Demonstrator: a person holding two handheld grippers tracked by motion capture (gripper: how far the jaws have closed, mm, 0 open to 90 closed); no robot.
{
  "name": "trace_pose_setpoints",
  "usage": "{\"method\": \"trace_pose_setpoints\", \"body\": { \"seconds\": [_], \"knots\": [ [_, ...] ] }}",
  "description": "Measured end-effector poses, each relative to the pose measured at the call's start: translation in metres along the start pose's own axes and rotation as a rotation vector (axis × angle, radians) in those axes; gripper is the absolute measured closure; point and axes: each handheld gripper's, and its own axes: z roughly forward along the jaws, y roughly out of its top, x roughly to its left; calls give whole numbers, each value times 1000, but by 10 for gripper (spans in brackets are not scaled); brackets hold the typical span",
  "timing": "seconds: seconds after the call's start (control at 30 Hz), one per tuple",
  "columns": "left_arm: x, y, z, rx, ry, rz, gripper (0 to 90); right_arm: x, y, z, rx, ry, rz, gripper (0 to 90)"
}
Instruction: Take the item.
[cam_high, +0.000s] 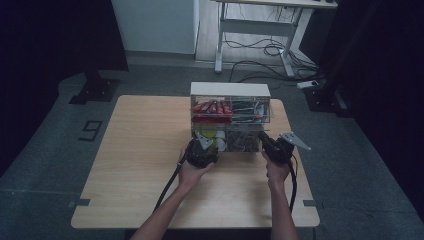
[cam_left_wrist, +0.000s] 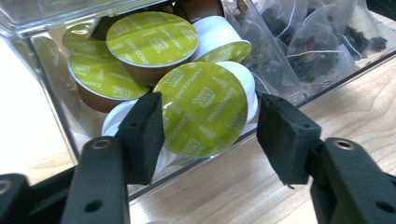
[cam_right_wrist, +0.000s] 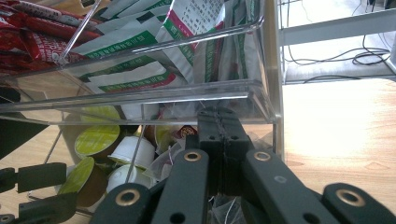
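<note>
Two grippers: both at the front of the clear organiser box (cam_high: 230, 117), which serves as landmark throughout.
Left gripper (cam_left_wrist: 212, 133): jaws spread wide, either side of the nearest capsule, not touching it that I can tell; in the high view it sits at the box's lower left front.
Right gripper (cam_right_wrist: 218, 128): jaws pressed together, tips at the box's lower right compartment among the tea bags; whether they pinch a bag or string cannot be told.
Coffee capsule (cam_left_wrist: 203, 109): foremost in the box's lower left compartment, tilted, lid facing out; olive-green foil lid printed "cappuccino", white cup behind.
Handling, judged: light, rigid plastic cup, smooth and likely slippery; foil lid thin and easily dented. Best taken across the cup's sides or rim, not on the foil face.
Other capsules (cam_left_wrist: 152, 42): heaped behind the first, brown cups, same green lids; they may shift if one is drawn out.
Tea bags (cam_left_wrist: 303, 51): translucent pyramid sachets, dark leaves, in the box's lower right compartment.
Upper tier of box: red sachets (cam_high: 212, 109) left, white-and-green packets (cam_right_wrist: 140, 51) right.
Table (cam_high: 140, 160): pale wood beneath the box.
</note>
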Motion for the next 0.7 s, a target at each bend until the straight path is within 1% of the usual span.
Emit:
{"method": "trace_pose_setpoints", "body": {
  "seconds": [0.13,0.43,0.6,0.7],
  "knots": [
    [1,-1,-1,-6,4,0,466,0,0,0,0,-1,1,892],
    [0,0,-3,-16,0,6,520,-1,0,0,-1,-4,2,892],
    [1,0,-3,-17,-2,5,516,-2,0,-1,-2,-5,5,892],
    [2,1,-1,1,-16,11,455,-2,0,0,-3,-5,8,892]
  ]
}}
